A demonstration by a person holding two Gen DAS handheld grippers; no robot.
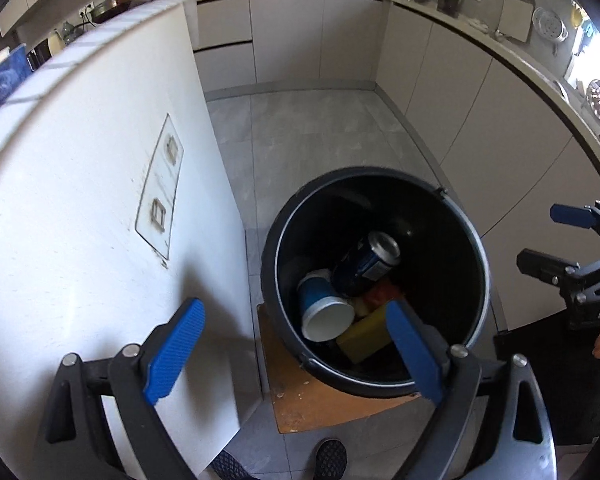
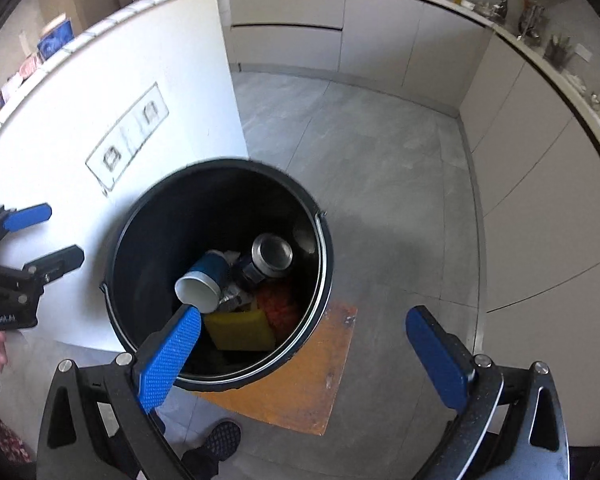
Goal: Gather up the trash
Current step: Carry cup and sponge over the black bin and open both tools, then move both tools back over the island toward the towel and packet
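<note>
A black bucket stands on an orange wooden board. Inside it lie a blue paper cup, a dark blue can, a yellow sponge and something orange-red. My left gripper hovers open above the bucket's near left rim, holding nothing. My right gripper is open and empty over the near right rim. Each gripper also shows at the edge of the other view, the right gripper and the left gripper.
A white tiled half-wall rises close on the bucket's left. Beige kitchen cabinets line the back and right. The wooden board rests on a grey tile floor. A person's shoe is below.
</note>
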